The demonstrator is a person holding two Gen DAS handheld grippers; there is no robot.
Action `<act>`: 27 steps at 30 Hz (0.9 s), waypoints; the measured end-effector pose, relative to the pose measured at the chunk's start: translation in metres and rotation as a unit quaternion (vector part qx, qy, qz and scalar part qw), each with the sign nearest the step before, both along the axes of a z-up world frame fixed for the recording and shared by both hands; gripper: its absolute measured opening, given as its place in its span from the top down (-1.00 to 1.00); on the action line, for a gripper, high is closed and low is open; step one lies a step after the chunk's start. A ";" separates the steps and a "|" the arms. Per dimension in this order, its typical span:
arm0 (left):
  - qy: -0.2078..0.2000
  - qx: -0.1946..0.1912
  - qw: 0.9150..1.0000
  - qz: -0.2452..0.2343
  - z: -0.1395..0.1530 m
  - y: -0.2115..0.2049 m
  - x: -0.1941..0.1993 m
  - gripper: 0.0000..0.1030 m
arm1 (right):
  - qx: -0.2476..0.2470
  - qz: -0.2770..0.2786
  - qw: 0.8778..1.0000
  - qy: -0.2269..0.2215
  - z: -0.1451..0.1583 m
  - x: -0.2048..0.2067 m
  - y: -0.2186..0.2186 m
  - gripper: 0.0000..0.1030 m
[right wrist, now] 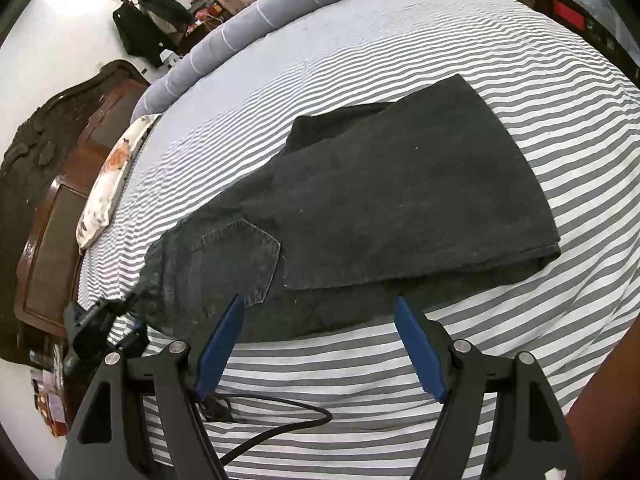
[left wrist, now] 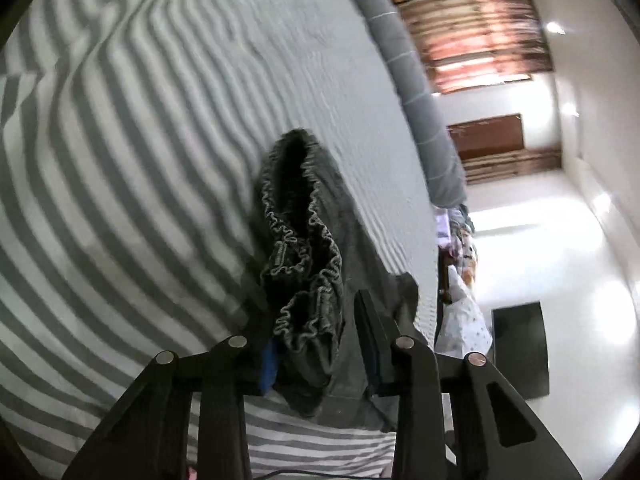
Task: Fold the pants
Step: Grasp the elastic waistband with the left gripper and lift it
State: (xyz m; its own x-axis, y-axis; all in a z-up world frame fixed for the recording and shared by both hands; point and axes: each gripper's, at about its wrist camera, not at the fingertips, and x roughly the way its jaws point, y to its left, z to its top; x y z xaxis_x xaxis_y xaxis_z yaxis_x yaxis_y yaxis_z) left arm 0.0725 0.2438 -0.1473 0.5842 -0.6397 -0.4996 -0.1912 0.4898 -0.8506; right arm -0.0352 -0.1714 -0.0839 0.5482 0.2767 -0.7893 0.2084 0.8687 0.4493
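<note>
One pair of dark grey denim pants point(right wrist: 400, 184) lies on the grey-and-white striped bedsheet point(right wrist: 400, 380), already folded over itself, with the legs doubled back across the seat.

From the right wrist view, the right gripper point(right wrist: 320, 308) hovers with its two blue-padded jaws spread wide apart, gripping nothing. The near edge of the pants lies just ahead of and between the jaw tips; one back pocket point(right wrist: 236, 256) sits just beyond the left-hand jaw tip, and the folded leg ends reach away past the right-hand jaw. A black cable point(right wrist: 280, 428) runs over the sheet behind the jaws.

From the left wrist view, the left gripper point(left wrist: 316, 312) has the gathered elastic waistband point(left wrist: 304, 256) bunched up between its two jaws. The fabric fills the gap and rises ahead of the tips, and the jaws stand partly closed around it; whether they actually press it I cannot tell, since one jaw is mostly hidden behind the cloth. In the right wrist view this gripper shows at the waist end, off to the left of the right jaws.

Beyond the pants lie one rolled grey blanket point(right wrist: 280, 12) and one floral pillow point(right wrist: 112, 176) beside the carved wooden headboard point(right wrist: 52, 160).
</note>
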 end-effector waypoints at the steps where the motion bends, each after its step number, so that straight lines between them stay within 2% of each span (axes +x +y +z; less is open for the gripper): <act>1: 0.004 0.016 1.000 0.001 0.000 -0.002 0.001 0.34 | 0.001 0.003 1.000 0.002 -0.002 0.001 0.002 -0.45; 4: 0.043 0.029 0.999 0.013 -0.013 -0.004 0.004 0.34 | -0.002 0.011 1.000 0.005 -0.004 0.002 0.007 -0.45; 6: 0.068 0.020 0.997 0.023 -0.023 -0.002 0.006 0.32 | -0.003 0.015 1.000 0.006 -0.005 0.003 0.009 -0.45; 7: 0.073 0.017 0.997 0.026 -0.026 -0.001 0.007 0.25 | -0.003 0.017 1.000 0.006 -0.005 0.003 0.010 -0.45; 11: 0.063 0.041 0.997 0.017 -0.021 -0.008 0.008 0.12 | 0.003 0.018 1.000 0.012 -0.009 0.004 0.010 -0.45; 15: 0.038 0.050 0.998 0.004 -0.014 -0.018 0.015 -0.34 | 0.003 0.020 1.000 0.016 -0.012 0.004 0.011 -0.45; 16: 0.032 0.055 0.998 0.001 -0.012 -0.021 0.017 -0.41 | 0.002 0.020 1.000 0.017 -0.012 0.003 0.011 -0.45; 18: 0.027 0.062 0.998 0.000 -0.011 -0.022 0.016 -0.41 | 0.002 0.017 1.000 0.018 -0.013 0.002 0.009 -0.45; 20: 0.038 0.067 0.997 0.011 -0.012 -0.019 0.015 -0.11 | 0.005 0.012 1.000 0.017 -0.014 0.002 0.005 -0.45; 21: 0.047 0.071 0.996 0.018 -0.014 -0.016 0.014 0.25 | 0.006 0.009 1.000 0.017 -0.014 0.001 0.003 -0.45; 22: 0.059 0.065 0.996 0.026 -0.018 -0.012 0.012 0.39 | 0.008 0.007 1.000 0.018 -0.014 0.001 0.002 -0.45; 24: 0.068 0.020 0.997 0.043 -0.024 -0.004 0.007 0.54 | 0.014 0.003 1.000 0.017 -0.015 0.001 -0.001 -0.45; 25: 0.066 0.020 0.997 0.044 -0.022 -0.004 0.006 0.58 | 0.016 0.002 1.000 0.016 -0.016 0.000 -0.002 -0.45; 27: 0.045 0.051 0.997 0.037 -0.008 -0.011 0.003 0.61 | 0.020 0.000 1.000 0.015 -0.017 0.000 -0.004 -0.45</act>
